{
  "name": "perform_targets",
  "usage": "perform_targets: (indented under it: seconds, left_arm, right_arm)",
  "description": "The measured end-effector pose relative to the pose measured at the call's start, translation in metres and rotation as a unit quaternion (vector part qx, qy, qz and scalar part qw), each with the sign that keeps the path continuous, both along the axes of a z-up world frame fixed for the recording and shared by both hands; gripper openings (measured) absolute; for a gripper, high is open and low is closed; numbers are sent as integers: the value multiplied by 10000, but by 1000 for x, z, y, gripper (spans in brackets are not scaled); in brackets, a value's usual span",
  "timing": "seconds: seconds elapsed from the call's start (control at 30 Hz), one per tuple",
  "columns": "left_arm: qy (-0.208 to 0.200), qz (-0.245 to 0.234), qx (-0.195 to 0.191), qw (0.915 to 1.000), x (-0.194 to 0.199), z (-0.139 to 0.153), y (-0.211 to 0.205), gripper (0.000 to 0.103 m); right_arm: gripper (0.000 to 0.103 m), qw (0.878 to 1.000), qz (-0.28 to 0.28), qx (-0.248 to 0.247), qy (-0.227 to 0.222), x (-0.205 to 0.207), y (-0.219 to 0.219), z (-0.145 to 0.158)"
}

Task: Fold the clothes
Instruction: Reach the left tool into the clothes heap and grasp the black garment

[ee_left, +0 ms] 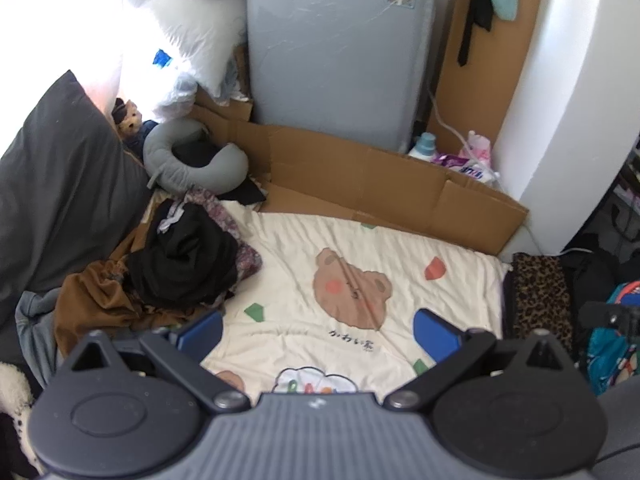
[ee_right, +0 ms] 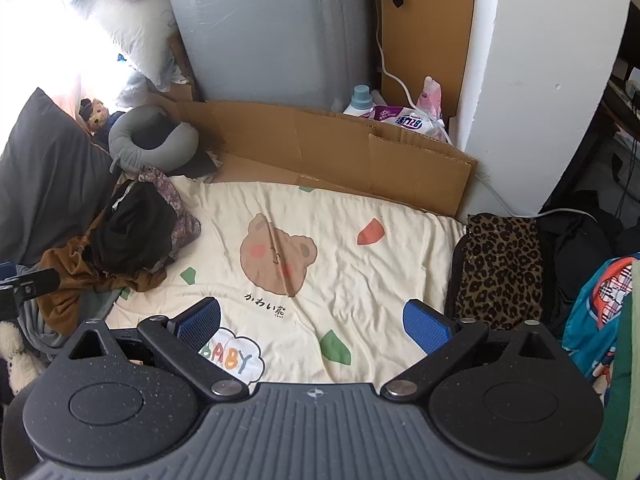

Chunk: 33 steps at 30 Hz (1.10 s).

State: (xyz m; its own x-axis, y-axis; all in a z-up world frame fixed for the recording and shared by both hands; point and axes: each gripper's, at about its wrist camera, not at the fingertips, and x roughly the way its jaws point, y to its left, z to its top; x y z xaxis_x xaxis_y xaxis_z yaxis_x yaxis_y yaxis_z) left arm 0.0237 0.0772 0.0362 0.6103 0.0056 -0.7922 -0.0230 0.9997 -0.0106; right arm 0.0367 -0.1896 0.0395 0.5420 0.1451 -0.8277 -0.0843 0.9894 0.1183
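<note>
A pile of unfolded clothes lies at the left of the bed: a black garment [ee_left: 184, 260] on top, a brown one [ee_left: 92, 300] and a patterned purple one [ee_left: 240, 248] under it. The pile also shows in the right wrist view [ee_right: 132, 236]. A folded leopard-print garment [ee_right: 500, 268] lies at the bed's right edge, also in the left wrist view [ee_left: 540, 292]. My left gripper [ee_left: 318, 330] is open and empty above the cream bear-print blanket [ee_left: 360, 248], just right of the pile. My right gripper [ee_right: 312, 320] is open and empty above the blanket [ee_right: 320, 240].
A grey neck pillow [ee_left: 188, 160] and a dark pillow [ee_left: 60, 184] sit at the back left. Cardboard sheets [ee_left: 380, 184] line the far edge before a grey appliance [ee_left: 336, 52]. A white wall corner [ee_right: 532, 80] stands right. Blue bag [ee_right: 600, 300] and dark clothes lie at right.
</note>
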Motion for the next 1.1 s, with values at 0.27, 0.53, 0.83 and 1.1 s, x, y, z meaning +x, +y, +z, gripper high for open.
perform_targets:
  seconds: [0.27, 0.53, 0.83, 1.1]
  left_arm:
    - [48, 59, 188, 9998, 19, -13, 18, 102]
    - [-105, 413, 161, 9990, 38, -21, 48, 102]
    - [-428, 803, 211, 9956, 65, -30, 82, 102]
    - [-526, 1154, 80, 9919, 80, -55, 123, 95]
  right_arm:
    - [101, 9998, 88, -163, 44, 29, 17, -14]
    - [101, 9993, 266, -279, 18, 58, 39, -23]
    - [101, 9965, 642, -523, -122, 99, 71, -34]
    - [100, 9898, 1356, -353, -238, 128, 104, -42]
